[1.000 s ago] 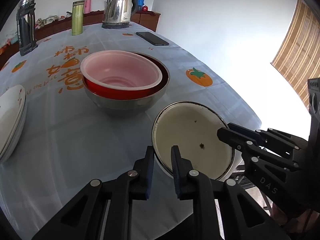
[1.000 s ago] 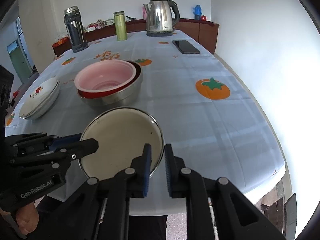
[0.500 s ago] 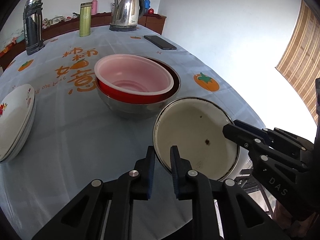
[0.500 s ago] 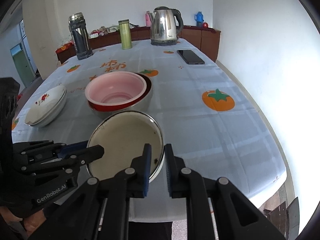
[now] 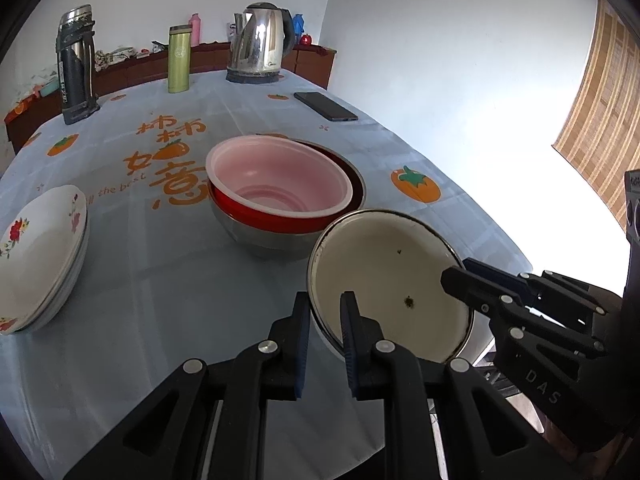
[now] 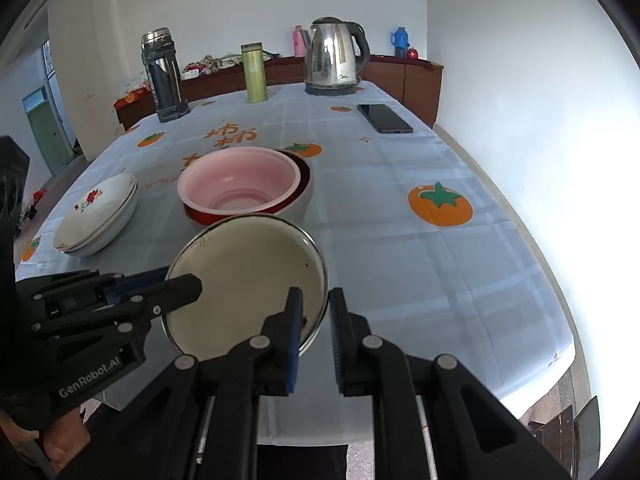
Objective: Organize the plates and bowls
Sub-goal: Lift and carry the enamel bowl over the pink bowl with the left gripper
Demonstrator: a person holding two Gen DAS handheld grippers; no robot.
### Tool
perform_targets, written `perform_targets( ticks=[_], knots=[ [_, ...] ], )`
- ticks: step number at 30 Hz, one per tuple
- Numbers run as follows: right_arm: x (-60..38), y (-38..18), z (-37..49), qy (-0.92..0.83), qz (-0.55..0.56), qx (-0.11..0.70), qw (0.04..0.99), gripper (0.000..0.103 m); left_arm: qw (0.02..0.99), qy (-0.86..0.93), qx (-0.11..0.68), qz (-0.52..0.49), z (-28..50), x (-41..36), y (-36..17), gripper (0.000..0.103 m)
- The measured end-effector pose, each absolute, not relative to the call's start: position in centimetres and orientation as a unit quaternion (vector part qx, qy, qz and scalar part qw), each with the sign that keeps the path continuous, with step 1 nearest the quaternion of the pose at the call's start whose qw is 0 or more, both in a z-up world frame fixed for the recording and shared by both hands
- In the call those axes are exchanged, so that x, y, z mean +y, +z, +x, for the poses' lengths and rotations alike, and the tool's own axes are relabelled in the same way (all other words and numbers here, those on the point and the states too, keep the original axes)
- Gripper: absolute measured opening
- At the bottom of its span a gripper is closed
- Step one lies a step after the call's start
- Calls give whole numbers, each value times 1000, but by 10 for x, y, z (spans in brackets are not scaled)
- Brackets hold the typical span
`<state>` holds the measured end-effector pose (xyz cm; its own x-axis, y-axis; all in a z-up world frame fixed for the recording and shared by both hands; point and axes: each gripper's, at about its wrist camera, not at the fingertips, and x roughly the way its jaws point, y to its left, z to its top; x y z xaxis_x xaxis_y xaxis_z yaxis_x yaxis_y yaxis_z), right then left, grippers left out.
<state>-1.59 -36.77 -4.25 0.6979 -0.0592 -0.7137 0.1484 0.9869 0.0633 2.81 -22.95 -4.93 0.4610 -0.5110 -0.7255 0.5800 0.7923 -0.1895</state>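
Writing: tablecloth (image 5: 120,280) print "the best" beside orange characters; "DAS" on right gripper (image 6: 314,300) body, "GenRobot.AI" on left gripper (image 5: 324,308) body. Both fingers pairs clamped on rim of cream enamel bowl (image 5: 384,280), left on near-left rim, right on opposite rim; bowl tilted, held above bench front edge, just before nested pink bowl (image 5: 276,180) stack; plate stack (image 5: 40,252) at left

The enamel bowl (image 5: 384,280) hides the steel bowl's (image 5: 256,240) near side; the stacked plates (image 5: 40,256) run off the left-wrist view at the desk's (image 5: 160,288) left edge.
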Motion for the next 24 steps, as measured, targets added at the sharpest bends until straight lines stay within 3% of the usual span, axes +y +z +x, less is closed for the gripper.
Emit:
perform_targets(
  ticks=[24],
  knots=[
    [-355, -19, -19, -47, 32, 349, 935, 14, 869, -323, 375, 9, 35, -214, -30, 17]
  ],
)
